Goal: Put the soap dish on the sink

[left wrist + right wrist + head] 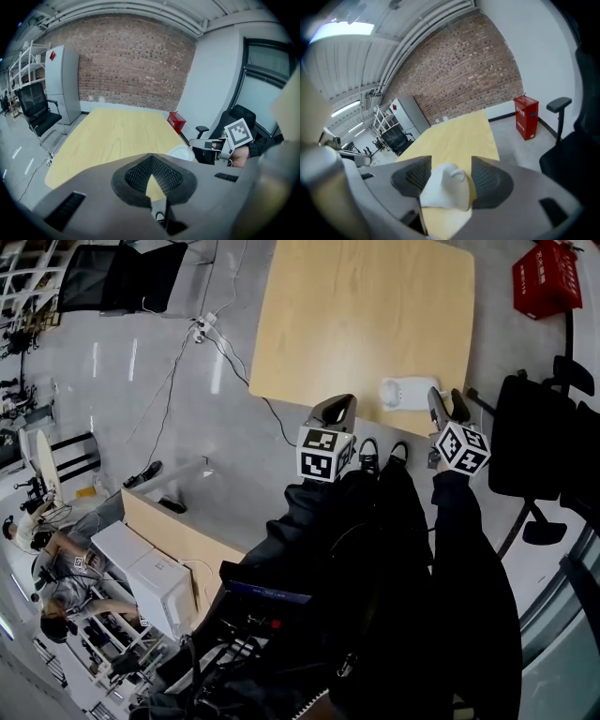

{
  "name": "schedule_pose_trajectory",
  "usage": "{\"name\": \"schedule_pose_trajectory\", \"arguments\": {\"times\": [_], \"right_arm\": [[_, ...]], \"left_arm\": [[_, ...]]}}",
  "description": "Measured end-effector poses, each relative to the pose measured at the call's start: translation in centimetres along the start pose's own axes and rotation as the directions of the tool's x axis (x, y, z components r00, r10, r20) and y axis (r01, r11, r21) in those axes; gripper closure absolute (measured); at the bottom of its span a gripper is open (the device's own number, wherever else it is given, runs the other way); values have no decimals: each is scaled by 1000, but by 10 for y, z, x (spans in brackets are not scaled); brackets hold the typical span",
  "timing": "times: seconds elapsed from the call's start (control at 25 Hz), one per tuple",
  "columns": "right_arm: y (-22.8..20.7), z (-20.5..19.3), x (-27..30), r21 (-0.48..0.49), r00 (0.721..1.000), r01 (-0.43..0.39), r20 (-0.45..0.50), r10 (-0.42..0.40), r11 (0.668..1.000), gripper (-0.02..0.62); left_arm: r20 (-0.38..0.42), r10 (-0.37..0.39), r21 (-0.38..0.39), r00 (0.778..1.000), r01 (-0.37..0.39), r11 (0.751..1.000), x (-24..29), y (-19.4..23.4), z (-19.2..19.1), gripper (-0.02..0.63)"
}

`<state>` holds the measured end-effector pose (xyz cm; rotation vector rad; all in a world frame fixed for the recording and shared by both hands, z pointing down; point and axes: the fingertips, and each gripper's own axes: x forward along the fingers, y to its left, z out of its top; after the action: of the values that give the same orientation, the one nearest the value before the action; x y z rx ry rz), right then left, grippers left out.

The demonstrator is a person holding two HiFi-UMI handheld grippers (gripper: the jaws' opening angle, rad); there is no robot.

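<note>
— Your right tongs (pixel 449 168) are spread as wide as they go. The white soap dish (pixel 403 393) stands in the gap between them, but it isn't pinched: a sliver of table (pixel 356 315) shows between it and the pad (pixel 490 180) on the 3 o'clock side. On the 9 o'clock side I can't tell if it touches the other pad or only overlaps it.

— And my left?

— Your left tongs (pixel 151 161) are closed tip to tip with nothing in them, pointing out over the table.

— So where does the dish lie from me?

— It's on the table, close to the near edge. From your right tongs it's dead ahead at 12 o'clock, with a small knob (pixel 455 174) on top. From your left tongs it's off at about 2 o'clock, and apart. Your right hand is much the nearer.

— Its long axis?

— In the head view it looks to run roughly 9 to 3, along the table's near edge. There it shows just beside your right tongs, on their 9 o'clock side.

— Is it on the sink?

— I can't make out a separate sink. The white shape could be the dish alone or the dish already seated. If it's seated, I'd back your right tongs straight out toward 6 o'clock, so the 9 o'clock pad doesn't drag it.
</note>
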<state>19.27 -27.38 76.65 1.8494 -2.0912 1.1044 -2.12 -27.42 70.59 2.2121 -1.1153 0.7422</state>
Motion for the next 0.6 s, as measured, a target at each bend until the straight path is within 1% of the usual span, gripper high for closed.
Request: {"name": "schedule_pose_trajectory", "arguments": {"times": [0.08, 0.16, 0.2, 0.32, 0.48, 0.52, 0.6], "right_arm": [[6, 24, -21, -48, 999, 6, 54, -3, 999, 342], [16, 54, -41, -92, 992, -4, 122, 16, 996, 342], [24, 67, -52, -112, 988, -14, 150, 31, 994, 355], [52, 95, -89, -174, 976, -41, 205, 77, 984, 421], [84, 139, -129, -252, 948, -51, 291, 126, 966, 492], [90, 148, -139, -265, 942, -48, 308, 131, 963, 514], [103, 166, -158, -290, 930, -43, 339, 144, 956, 540]], "left_arm": [[37, -1, 4, 999, 1, 1000, -8, -4, 14, 603], [89, -4, 15, 996, 3, 1000, -14, -9, 35, 603], [112, -7, 21, 994, 4, 1000, -19, -12, 44, 603], [170, -15, 32, 985, 9, 999, -43, -25, 67, 603], [274, -28, 79, 961, 6, 997, -67, -42, 111, 603], [298, -32, 92, 954, 4, 996, -75, -47, 121, 603], [348, -40, 111, 937, 2, 994, -90, -56, 142, 603]]}}
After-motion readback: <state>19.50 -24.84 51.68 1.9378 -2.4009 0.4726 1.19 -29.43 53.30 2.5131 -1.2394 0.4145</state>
